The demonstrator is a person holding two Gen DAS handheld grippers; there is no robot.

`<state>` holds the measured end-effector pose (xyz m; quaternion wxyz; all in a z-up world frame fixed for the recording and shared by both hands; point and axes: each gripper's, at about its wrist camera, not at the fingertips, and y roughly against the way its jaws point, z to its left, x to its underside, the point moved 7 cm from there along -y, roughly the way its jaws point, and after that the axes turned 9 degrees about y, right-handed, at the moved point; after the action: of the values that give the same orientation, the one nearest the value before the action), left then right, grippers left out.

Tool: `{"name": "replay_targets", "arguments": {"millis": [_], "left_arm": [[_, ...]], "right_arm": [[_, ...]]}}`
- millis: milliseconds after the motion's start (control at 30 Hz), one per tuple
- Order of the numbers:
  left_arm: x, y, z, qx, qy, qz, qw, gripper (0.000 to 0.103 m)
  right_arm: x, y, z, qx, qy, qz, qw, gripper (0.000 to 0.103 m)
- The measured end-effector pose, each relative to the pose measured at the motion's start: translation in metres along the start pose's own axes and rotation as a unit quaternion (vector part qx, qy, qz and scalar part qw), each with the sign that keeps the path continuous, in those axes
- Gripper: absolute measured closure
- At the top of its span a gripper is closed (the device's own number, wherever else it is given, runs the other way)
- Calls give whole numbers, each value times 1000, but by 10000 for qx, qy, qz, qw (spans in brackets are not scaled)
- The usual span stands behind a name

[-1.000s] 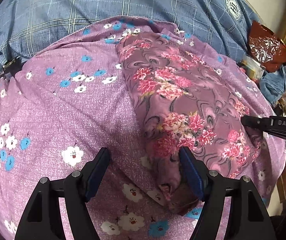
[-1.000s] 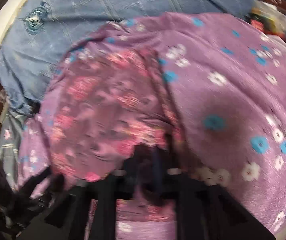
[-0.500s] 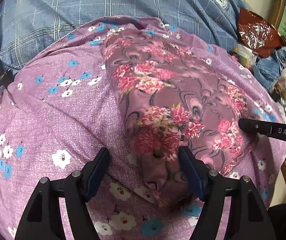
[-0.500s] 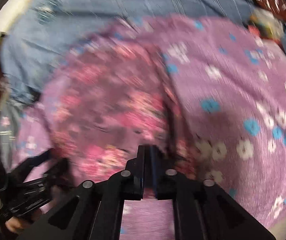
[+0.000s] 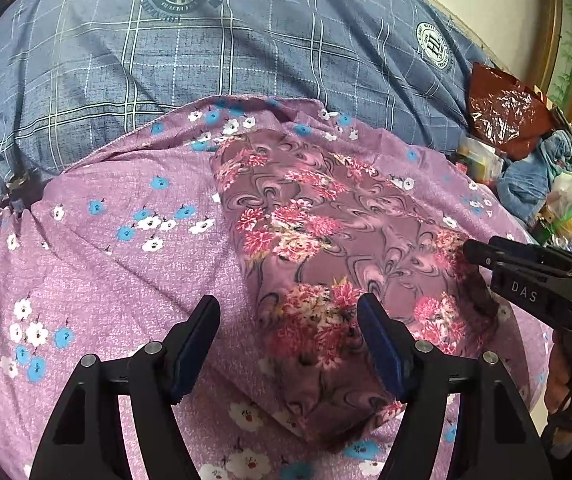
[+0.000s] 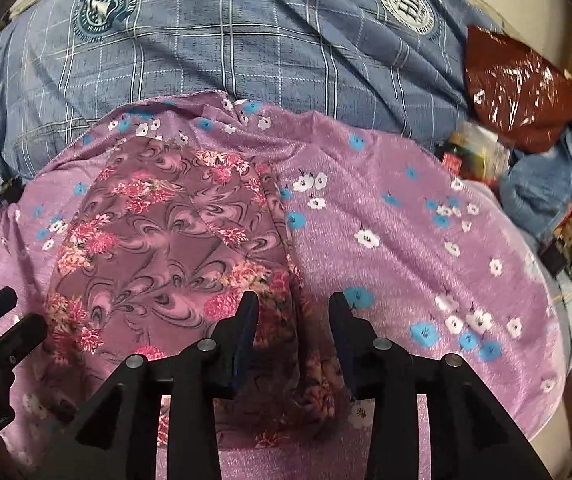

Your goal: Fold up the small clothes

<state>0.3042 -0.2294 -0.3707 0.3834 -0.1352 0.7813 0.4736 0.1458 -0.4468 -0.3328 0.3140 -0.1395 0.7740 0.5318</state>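
Left gripper (image 5: 288, 342) was released, fingers spread wide, hovering low over the near-left edge of the folded floral garment (image 5: 342, 264), nothing between the pads. Right gripper (image 6: 292, 330) was also released, jaws apart and straddling the garment's right edge (image 6: 286, 264); half a second earlier those jaws were pressed together there, so it had just let go. Its tip showed from the left wrist view at the garment's right side, jaws hard to read from that angle. Left gripper had pulled back a little over the last second; the garment sat farther from its pads than before.

Meaning, as a judgement: the fold was laid and dropped, and the piece looked like a compact rectangle, probably near finished, perhaps one smoothing pass or set-aside left.

Garment lay flat on a purple flowered sheet (image 5: 105, 272), roughly centre. Beyond that, a blue plaid quilt with crest logos (image 5: 205, 60). At far right, a shiny red-brown plastic bag (image 5: 502, 108), a bunched blue cloth (image 5: 534, 184) and small clutter too blurred to name.
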Motion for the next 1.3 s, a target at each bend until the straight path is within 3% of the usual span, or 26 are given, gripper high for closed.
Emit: {"name": "replay_targets", "arguments": {"millis": [733, 900, 1000, 1067, 1100, 1200, 1300], "left_arm": [[-8, -26, -21, 59, -29, 69, 10000, 33], [-22, -32, -13, 26, 108, 43, 9999, 32], [-38, -43, 5, 1, 421, 101, 9991, 32], [-45, -53, 17, 65, 596, 222, 9980, 32], [-49, -60, 22, 201, 710, 356, 9966, 32], [-56, -82, 35, 808, 1182, 785, 9866, 32], [-59, -104, 42, 1286, 1496, 1141, 9737, 32]], "right_arm": [[-4, 4, -3, 123, 161, -130, 9997, 65], [-9, -3, -7, -86, 113, -112, 9998, 65], [-20, -16, -19, -475, -191, -77, 9987, 65], [-27, -30, -28, -1050, -550, 9, 9930, 63], [-30, -40, -34, -1492, -805, 68, 9855, 56], [-27, -63, -47, -2114, -1423, 293, 9665, 41], [-23, -87, -55, -2819, -1904, 592, 9385, 40]]}}
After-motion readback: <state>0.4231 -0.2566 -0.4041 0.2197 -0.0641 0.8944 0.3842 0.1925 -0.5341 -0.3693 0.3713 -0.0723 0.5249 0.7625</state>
